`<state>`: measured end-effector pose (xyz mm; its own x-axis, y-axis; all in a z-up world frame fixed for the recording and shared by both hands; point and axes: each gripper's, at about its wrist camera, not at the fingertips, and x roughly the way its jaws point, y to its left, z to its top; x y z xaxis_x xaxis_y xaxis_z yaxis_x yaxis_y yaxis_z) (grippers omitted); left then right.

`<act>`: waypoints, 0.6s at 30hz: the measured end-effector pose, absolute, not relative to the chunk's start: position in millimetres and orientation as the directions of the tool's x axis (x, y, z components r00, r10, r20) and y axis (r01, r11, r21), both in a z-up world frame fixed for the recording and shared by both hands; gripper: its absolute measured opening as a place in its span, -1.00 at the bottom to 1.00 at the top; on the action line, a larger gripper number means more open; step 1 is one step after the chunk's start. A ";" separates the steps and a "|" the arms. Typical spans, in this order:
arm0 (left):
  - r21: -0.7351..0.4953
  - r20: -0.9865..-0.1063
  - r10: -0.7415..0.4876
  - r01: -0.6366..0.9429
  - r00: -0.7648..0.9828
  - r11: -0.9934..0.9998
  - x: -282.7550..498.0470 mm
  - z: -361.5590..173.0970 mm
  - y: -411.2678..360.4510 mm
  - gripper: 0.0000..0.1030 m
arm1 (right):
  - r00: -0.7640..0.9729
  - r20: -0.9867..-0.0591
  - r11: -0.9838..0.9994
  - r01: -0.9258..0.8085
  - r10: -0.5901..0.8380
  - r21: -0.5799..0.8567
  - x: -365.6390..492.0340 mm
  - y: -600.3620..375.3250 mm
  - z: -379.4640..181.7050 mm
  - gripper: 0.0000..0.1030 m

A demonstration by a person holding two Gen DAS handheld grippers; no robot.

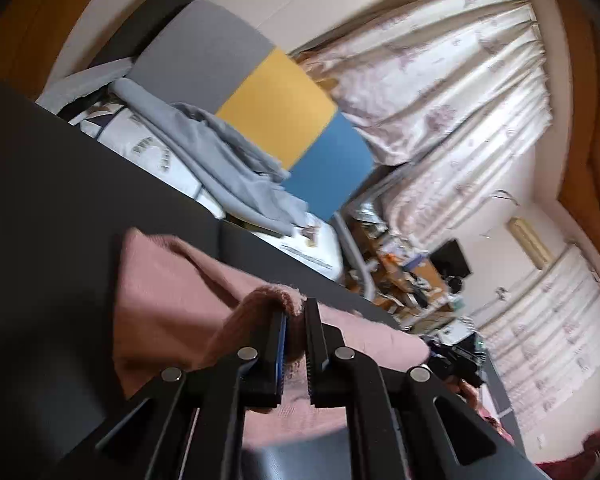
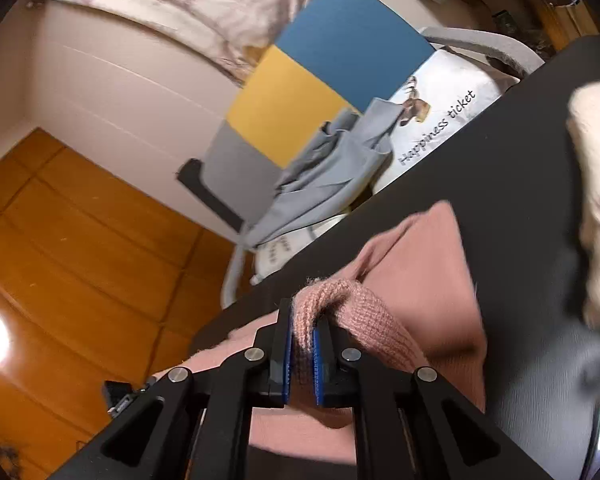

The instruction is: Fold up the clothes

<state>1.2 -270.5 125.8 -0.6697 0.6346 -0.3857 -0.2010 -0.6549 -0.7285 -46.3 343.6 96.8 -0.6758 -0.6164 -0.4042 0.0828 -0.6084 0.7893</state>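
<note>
Pink knitted garment (image 1: 172, 280): one ribbed edge pinched between the blue pads of the left tongs (image 1: 296, 320), another bunched edge clamped in the right tongs (image 2: 304, 332). Both pairs of tongs stand narrow, closed on the knit, which fills the gap between the fingers. The rest of the garment drapes from the two grips onto the dark bench (image 1: 40, 200), one flat corner lying out beyond each pair of tongs.

Cream fluffy item (image 2: 596, 200): on the bench, at the right edge of the right wrist view, blurred, apart from the pink knit.

Chair (image 1: 276, 108): behind the far edge of the bench, its back panelled in grey, yellow and blue.

Grey clothing (image 1: 228, 160): heaped on the chair, hanging across its back.

White printed cushion (image 2: 448, 108): on the chair seat beside the grey clothing, bearing a deer picture and lettering.

Curtains (image 1: 460, 80): pale, patterned, behind the chair.

Wooden floor (image 2: 60, 240): orange-brown boards, below the bench edge in the right wrist view.
</note>
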 end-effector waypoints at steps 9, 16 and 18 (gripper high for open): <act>-0.714 -0.464 0.599 -0.125 -0.653 -0.689 -95.5 81.8 -270.6 -0.87 | -0.662 -0.471 -0.637 0.012 -0.583 0.771 -125.7 336.4 54.1 -0.84; -0.691 -0.588 0.545 0.022 -0.598 -0.722 -124.2 3.8 -271.6 -0.83 | -0.633 -0.547 -0.634 -0.112 -0.548 0.765 -150.1 343.9 -15.8 -0.87; -0.707 -0.560 0.549 0.012 -0.621 -0.707 -121.2 -2.0 -273.1 -0.83 | -0.642 -0.550 -0.652 -0.100 -0.535 0.751 -149.5 342.7 -15.7 -0.88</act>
<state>-121.2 -273.1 -2.0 -0.6207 0.5488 -0.5600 0.0121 -0.7074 -0.7067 -149.5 342.7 -15.7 -0.6416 -0.5348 -0.5499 -0.1000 -0.6525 0.7512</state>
